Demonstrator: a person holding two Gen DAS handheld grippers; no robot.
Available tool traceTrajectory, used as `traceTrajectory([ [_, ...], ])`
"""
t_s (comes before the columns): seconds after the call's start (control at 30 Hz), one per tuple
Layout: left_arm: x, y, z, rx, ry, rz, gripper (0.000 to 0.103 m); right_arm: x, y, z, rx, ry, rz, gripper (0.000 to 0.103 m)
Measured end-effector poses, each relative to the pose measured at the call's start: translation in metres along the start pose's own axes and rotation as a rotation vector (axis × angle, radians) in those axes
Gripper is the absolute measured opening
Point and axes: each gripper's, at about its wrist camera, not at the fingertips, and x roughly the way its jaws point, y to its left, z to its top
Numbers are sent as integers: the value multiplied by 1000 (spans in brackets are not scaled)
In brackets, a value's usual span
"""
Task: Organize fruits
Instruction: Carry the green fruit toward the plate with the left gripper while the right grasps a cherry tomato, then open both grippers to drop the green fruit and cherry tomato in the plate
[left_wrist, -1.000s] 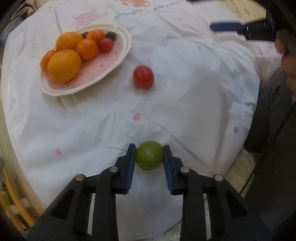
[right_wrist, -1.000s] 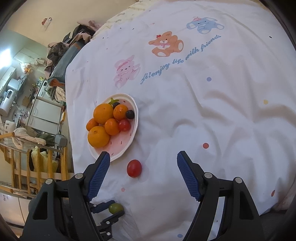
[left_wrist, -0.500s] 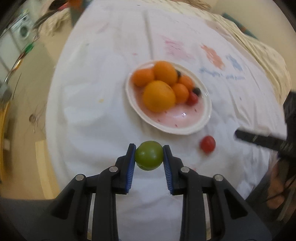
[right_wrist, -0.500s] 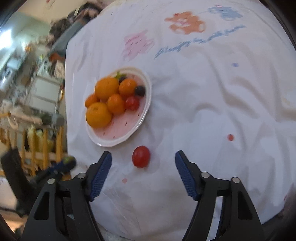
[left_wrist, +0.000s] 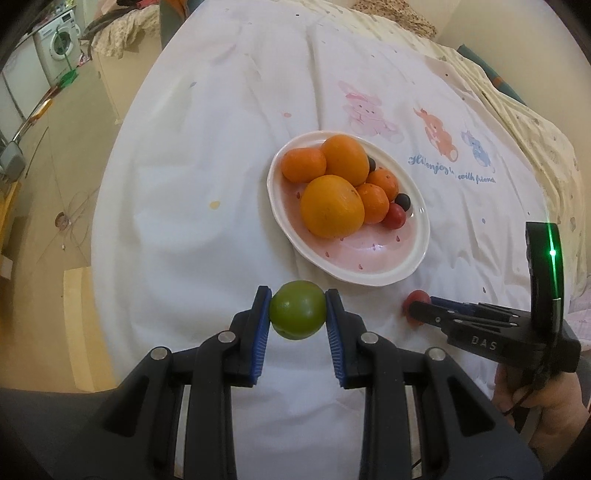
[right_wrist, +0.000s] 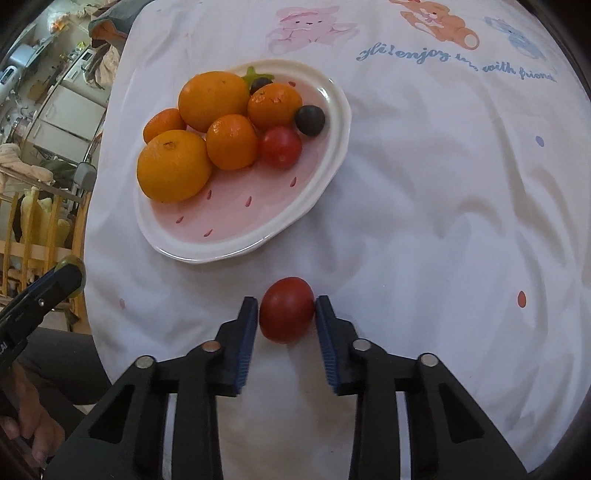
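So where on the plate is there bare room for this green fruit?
The near pink half of the plate is bare, bordered by its rim, the big orange and the red tomato. The far half is crowded.

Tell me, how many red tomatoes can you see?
2. One red tomato lies on the plate beside the oranges; the other sits on the cloth between the right hand-held gripper's pads. Others may be hidden.

Two wrist fisheye views, both angled steeply down at the bed.
Left wrist view looks along its fingers (left_wrist: 260, 325) from the plate's (left_wrist: 417, 258) near side; right wrist view looks close past its own fingers (right_wrist: 246, 325). Both share the plate, the printed sheet (right_wrist: 443, 184) and each other's gripper at the frame edge.
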Motion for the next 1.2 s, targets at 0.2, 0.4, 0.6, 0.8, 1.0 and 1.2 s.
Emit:
traceTrajectory([
  [0.2,0,-1,-1,12,-15,-3,25,-19,-14,-7,50,-21,52,33],
  [0.4,-3,-1,1,18,-14,1,25,-60,-29,-5,86,-92,100,33],
  [0.6,-11,-20,13,62,-27,-16,25,-93,-34,11,90,-181,141,32],
  [0.8,-1,-47,30,112,-17,-25,25,-100,-27,39,73,-220,150,33],
  [1.0,28,-63,38,104,47,-40,25,-88,-25,67,71,-208,164,33],
  [1.2,60,-71,39,102,111,-47,25,-60,-25,85,69,-162,170,33],
])
